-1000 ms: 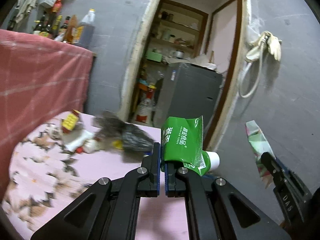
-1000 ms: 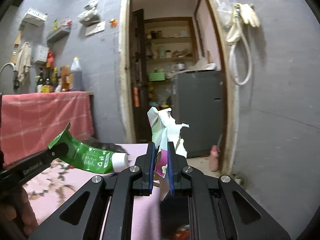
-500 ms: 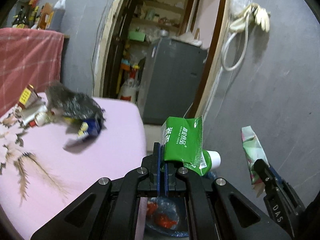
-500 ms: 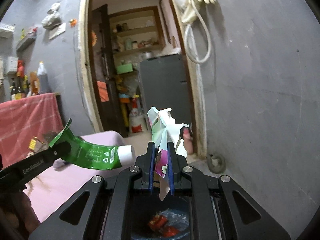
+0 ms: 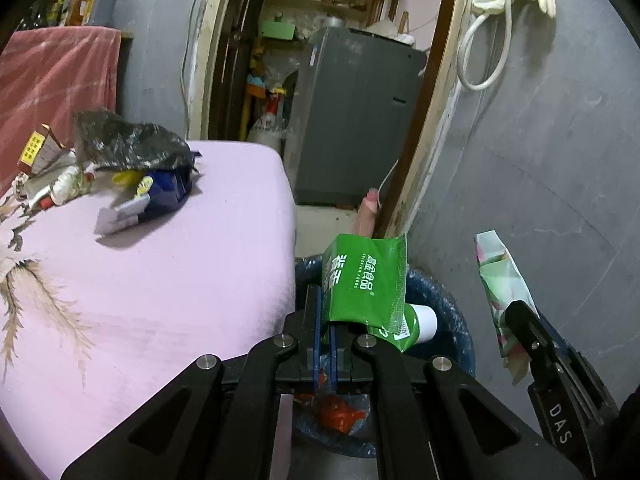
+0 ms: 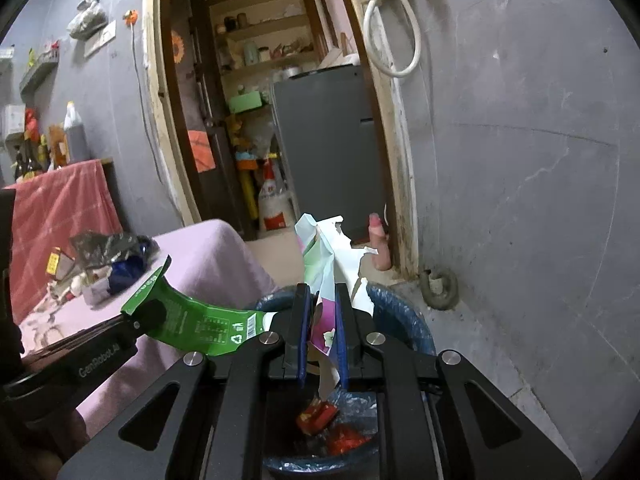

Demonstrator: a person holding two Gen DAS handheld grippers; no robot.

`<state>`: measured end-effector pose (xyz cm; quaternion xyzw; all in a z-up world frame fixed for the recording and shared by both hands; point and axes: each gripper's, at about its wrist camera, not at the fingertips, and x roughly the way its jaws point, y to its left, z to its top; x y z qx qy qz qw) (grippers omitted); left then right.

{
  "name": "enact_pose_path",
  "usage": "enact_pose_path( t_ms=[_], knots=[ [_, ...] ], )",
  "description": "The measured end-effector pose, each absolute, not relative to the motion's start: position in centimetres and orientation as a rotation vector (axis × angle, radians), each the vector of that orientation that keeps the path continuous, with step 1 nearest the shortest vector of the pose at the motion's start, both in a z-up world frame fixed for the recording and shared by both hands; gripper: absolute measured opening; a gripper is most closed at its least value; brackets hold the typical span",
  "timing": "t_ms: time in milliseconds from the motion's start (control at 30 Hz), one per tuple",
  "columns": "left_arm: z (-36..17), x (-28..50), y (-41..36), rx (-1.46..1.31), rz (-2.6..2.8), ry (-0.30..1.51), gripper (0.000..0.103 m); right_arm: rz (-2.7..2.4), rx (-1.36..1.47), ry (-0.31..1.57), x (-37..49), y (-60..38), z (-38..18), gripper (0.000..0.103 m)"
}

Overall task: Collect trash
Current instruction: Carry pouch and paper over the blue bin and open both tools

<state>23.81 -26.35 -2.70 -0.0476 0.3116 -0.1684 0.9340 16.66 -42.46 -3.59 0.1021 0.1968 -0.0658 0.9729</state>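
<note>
Left gripper (image 5: 326, 334) is clamped on a green pouch (image 5: 366, 282), right gripper (image 6: 322, 334) on torn paper packaging (image 6: 322, 258); red wrappers (image 6: 330, 426) are seen inside the blue-lined bin (image 6: 404, 314).

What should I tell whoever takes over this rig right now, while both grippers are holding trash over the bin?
Left gripper: shut on the green pouch, held above the bin.
Right gripper: shut on the torn wrapper, also above the bin.
Bin: blue-lined, on the floor beside the table; red wrappers already lie inside.
Done: both pieces carried to the bin.
Left: open both grippers to drop them, then go back for the pile on the table's far side: black bag, blue packet, small boxes and bottles.
</note>
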Motion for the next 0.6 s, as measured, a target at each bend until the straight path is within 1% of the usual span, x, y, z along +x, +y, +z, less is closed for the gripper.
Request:
enact_pose_path(
  t_ms=[167, 400, 600],
  knots=[
    [-3.5, 24.2, -26.6, -0.086, -0.343, 0.680, 0.003, -0.127, 0.241, 0.445, 17.0, -43.4, -4.8, 0.010],
    [-4.2, 24.6, -26.6, -0.081, -0.311, 0.718, 0.009, -0.130, 0.287, 0.489, 17.2, -44.0, -5.7, 0.013],
    [-4.3, 24.6, -26.5, -0.097, -0.332, 0.723, 0.017, -0.137, 0.292, 0.492, 17.3, -44.1, -5.6, 0.013]
  ],
)
